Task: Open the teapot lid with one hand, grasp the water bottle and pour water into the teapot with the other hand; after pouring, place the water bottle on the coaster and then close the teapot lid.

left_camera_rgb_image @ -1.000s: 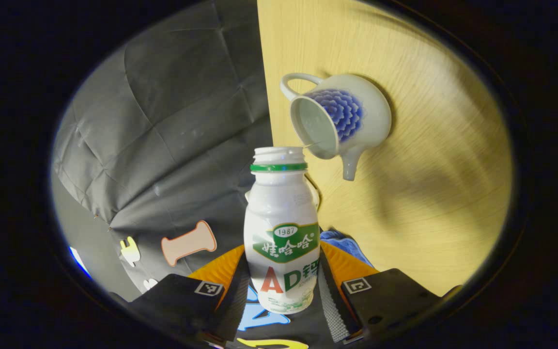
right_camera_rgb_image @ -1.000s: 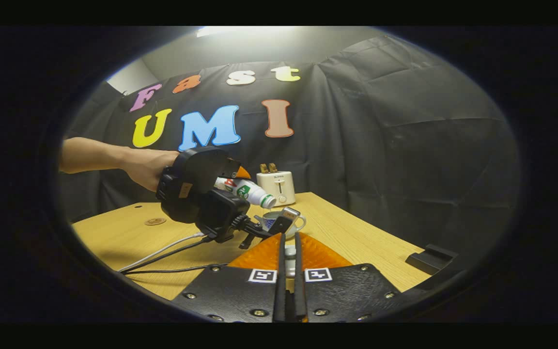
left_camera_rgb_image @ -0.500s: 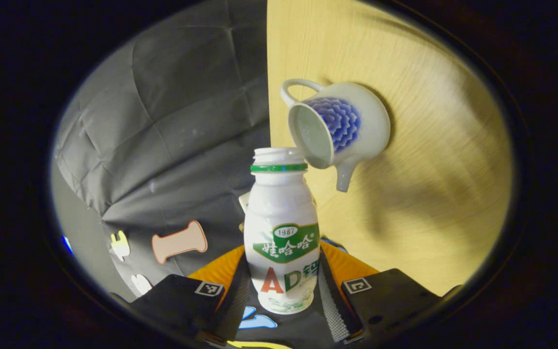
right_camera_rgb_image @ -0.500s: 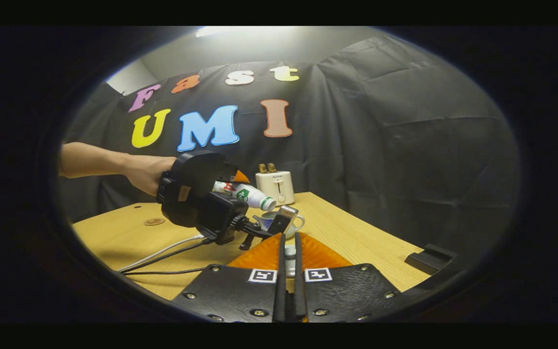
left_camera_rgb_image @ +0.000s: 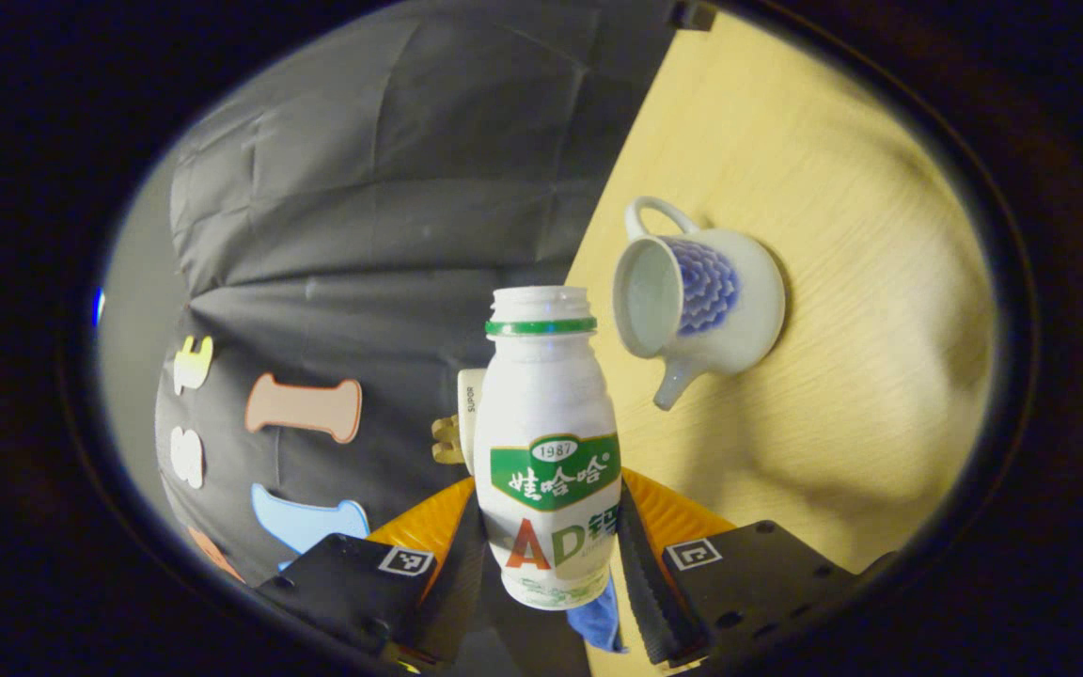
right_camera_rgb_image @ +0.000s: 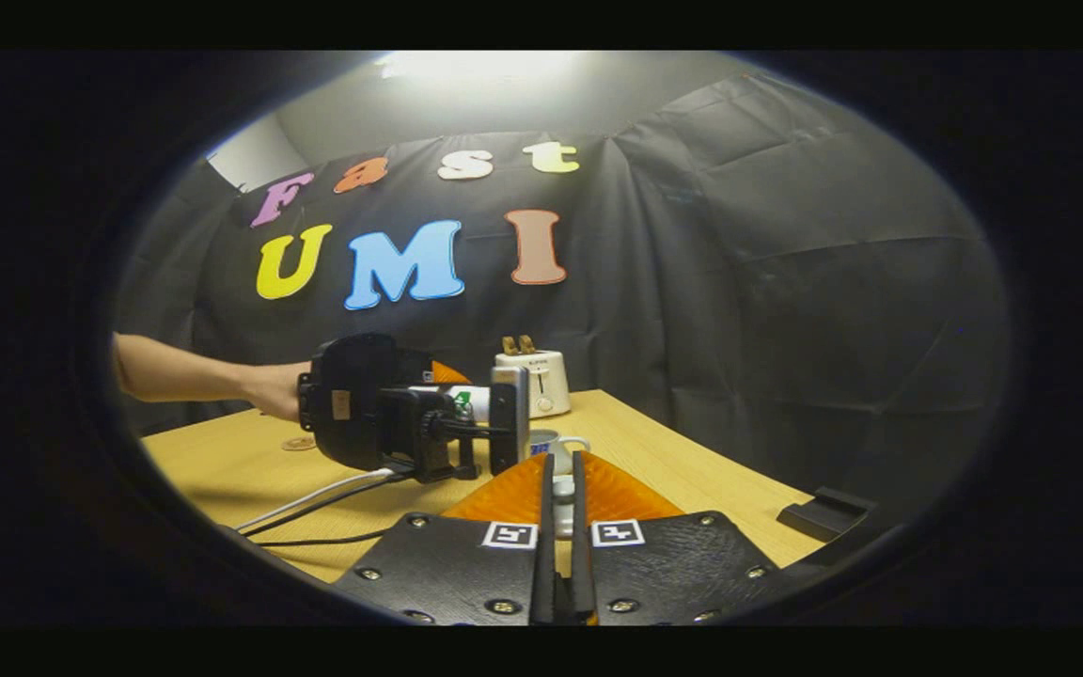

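Note:
My left gripper is shut on a white water bottle with a green label and an uncapped mouth. The white teapot with a blue flower stands open on the wooden table, just right of the bottle's mouth and apart from it. In the right gripper view a hand holds the left gripper with the bottle lying about level, left of the teapot. My right gripper is shut on the small white teapot lid. A round coaster lies at the table's far left.
A white toaster stands at the back of the table against the black cloth. Cables trail from the left gripper over the near left. A black block sits at the right edge. Something blue shows under the bottle.
The left gripper has rolled back and dropped lower, bringing the bottle from mouth-down over the teapot to about level beside it. The right gripper keeps the lid and has barely moved.

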`<state>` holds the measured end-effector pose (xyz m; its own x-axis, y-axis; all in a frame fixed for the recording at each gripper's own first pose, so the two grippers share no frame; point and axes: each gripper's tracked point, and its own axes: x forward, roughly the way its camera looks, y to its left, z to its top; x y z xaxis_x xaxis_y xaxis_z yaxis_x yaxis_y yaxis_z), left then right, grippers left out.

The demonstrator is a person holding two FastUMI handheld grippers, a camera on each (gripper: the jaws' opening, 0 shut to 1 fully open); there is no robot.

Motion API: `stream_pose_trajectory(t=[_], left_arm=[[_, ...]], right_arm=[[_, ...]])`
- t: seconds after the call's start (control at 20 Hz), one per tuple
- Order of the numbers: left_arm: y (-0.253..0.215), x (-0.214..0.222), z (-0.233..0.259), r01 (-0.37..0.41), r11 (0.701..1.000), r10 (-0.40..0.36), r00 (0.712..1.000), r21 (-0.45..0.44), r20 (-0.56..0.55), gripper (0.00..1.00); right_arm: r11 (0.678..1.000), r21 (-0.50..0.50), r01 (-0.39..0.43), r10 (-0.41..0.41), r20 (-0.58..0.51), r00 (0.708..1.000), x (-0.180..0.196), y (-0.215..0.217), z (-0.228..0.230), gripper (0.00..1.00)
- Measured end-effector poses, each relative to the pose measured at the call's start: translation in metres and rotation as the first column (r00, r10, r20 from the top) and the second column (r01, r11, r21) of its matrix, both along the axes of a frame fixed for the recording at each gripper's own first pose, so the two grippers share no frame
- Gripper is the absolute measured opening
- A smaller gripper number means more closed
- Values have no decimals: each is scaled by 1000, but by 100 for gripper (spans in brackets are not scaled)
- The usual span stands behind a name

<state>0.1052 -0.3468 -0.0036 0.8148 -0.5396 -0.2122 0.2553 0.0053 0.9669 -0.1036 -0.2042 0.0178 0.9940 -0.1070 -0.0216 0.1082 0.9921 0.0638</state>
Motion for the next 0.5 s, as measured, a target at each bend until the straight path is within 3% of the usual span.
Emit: stream_pose_trajectory(t=[0.1, 0.25, 0.3, 0.35, 0.4, 0.5], left_arm=[[17, -10, 7, -20, 989, 14, 999, -144, -46, 81], [51, -12, 28, -77, 949, 49, 994, -305, -96, 81], [63, -9, 33, -96, 932, 64, 993, -349, -102, 81], [73, -5, 37, -113, 910, 72, 991, -400, -116, 81], [82, -1, 37, -133, 888, 78, 987, -441, -139, 81], [101, 1, 42, -161, 846, 92, 983, -509, -158, 75]], right_arm=[[1000, -6, -12, 12, 1, 1000, 4, 5, 4, 7], [998, -43, -38, 38, 0, 999, 17, 16, 12, 7], [997, -62, -45, 45, 3, 999, 22, 20, 17, 7], [996, -75, -54, 55, 10, 998, 26, 25, 21, 15], [994, -83, -64, 66, 14, 998, 31, 30, 26, 7], [992, -102, -78, 80, 17, 997, 42, 38, 30, 7]])
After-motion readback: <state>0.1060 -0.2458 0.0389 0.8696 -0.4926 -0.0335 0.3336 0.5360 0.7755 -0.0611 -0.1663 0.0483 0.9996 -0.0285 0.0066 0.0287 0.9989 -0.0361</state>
